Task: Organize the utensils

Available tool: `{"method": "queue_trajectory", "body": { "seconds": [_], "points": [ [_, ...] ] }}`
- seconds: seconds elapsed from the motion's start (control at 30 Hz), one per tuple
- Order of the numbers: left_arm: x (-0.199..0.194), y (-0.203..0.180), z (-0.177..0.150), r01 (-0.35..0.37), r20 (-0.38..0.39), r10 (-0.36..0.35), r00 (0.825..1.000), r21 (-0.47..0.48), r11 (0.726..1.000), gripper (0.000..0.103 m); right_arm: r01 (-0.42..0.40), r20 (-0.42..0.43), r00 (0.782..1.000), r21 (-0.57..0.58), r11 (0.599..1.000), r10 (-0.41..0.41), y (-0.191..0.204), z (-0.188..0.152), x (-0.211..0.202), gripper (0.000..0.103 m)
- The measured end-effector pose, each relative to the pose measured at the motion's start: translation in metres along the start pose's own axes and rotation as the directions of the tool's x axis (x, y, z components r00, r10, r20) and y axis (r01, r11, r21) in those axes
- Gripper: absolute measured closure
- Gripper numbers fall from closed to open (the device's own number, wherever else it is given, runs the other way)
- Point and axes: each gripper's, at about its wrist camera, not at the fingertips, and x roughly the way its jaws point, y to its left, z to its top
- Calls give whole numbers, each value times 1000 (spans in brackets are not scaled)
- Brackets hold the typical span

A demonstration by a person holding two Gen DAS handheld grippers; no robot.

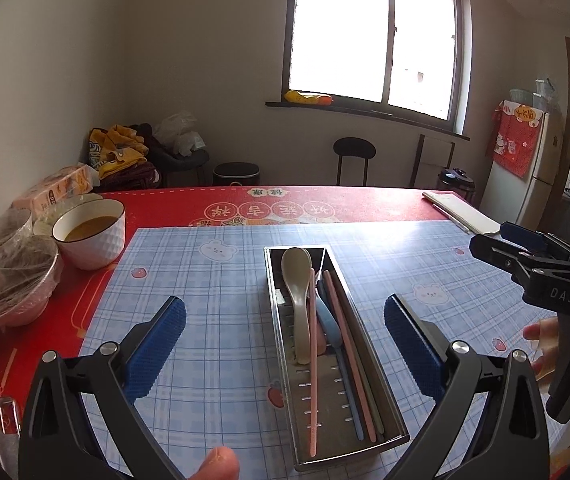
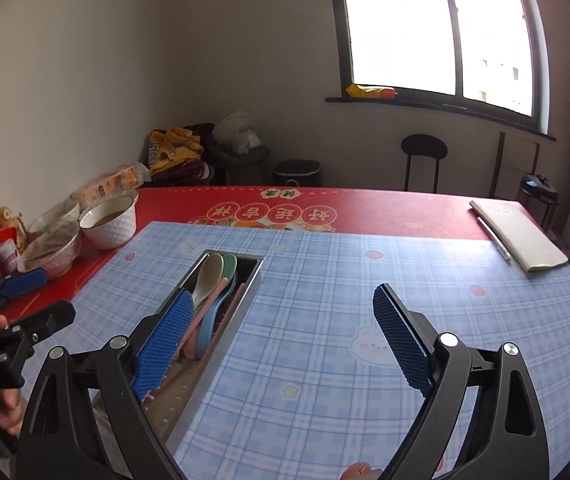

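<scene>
Both hand-held grippers wide open, nothing held: left hand-held gripper (image 1: 285, 344) above steel tray (image 1: 369, 364) w/ spoons (image 1: 299, 284) & chopsticks (image 1: 313, 360); right hand-held gripper (image 2: 281, 336) beside it, over counter (image 2: 365, 280).

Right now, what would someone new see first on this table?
Probably the shiny metal tray in the middle of the blue checked mat, filled with pastel spoons and chopsticks. Next, the white bowl of brown soup at the left edge, on the red tablecloth.
</scene>
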Motion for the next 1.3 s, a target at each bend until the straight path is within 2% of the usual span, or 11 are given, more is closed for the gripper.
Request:
{"method": "queue_trajectory", "body": {
  "seconds": [0.2,0.37,0.53,0.77,1.3],
  "points": [
    [-31,-28,20,-34,107,30,994,29,999,6,45,106,993,7,999,-46,-22,12,-53,15],
    [-61,-55,32,-78,213,65,975,53,996,6,98,177,979,10,995,-98,-35,15,-94,15],
    [-82,-75,38,-59,266,40,963,66,996,6,135,223,966,3,991,-132,-40,14,-121,15],
    [-91,-87,37,-72,274,51,960,66,995,6,169,262,950,28,985,-171,-42,8,-139,15],
    [-82,-89,32,-59,236,41,971,69,996,6,199,257,944,60,978,-208,-47,5,-140,15]
  ]
}}
